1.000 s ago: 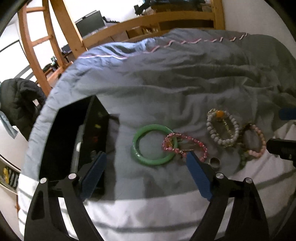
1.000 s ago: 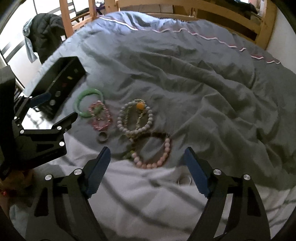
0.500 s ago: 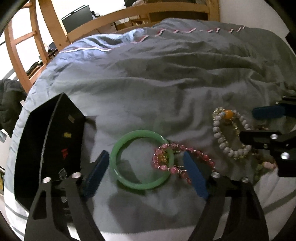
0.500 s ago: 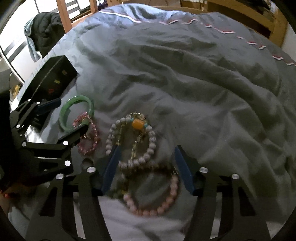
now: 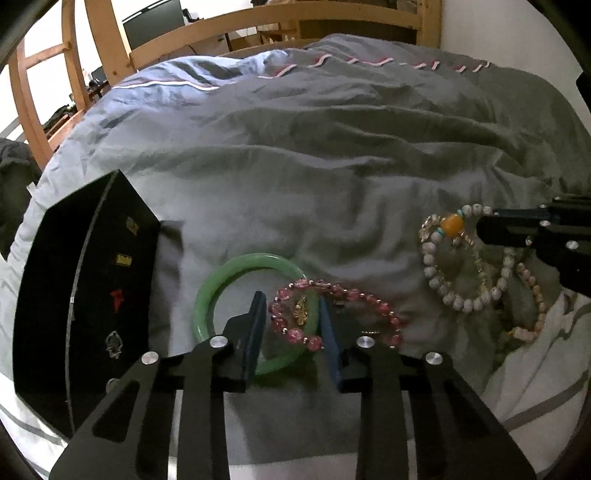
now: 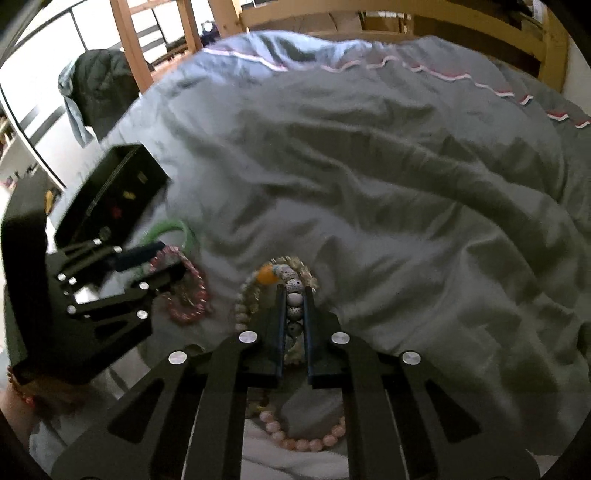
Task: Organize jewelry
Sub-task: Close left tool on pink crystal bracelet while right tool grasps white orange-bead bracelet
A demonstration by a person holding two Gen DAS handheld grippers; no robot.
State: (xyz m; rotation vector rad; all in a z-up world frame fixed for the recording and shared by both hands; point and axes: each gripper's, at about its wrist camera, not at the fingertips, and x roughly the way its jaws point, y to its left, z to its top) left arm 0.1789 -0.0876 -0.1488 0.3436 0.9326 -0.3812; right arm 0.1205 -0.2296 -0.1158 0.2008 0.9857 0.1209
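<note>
On the grey duvet lie a green bangle (image 5: pixel 236 273) and a pink crystal bracelet (image 5: pixel 364 299) that overlaps it. My left gripper (image 5: pixel 291 306) has its jaws narrowed around the bangle's right side and the pink beads there. A white bead bracelet with an orange bead (image 5: pixel 452 225) lies to the right. My right gripper (image 6: pixel 294 291) is shut on its white beads (image 6: pixel 293 297). A pale pink bead bracelet (image 6: pixel 306 441) lies under that gripper. The black jewelry box (image 5: pixel 85 295) stands open at the left.
The wooden bed frame (image 5: pixel 258 18) runs along the far side. A dark jacket (image 6: pixel 99 81) hangs beyond the bed's left corner. The duvet (image 6: pixel 406 184) is rumpled into folds to the right.
Both grippers moved forward and down onto the jewelry. The left jaws closed in around the bangle and pink bracelet. The right jaws closed on the white bead bracelet.
</note>
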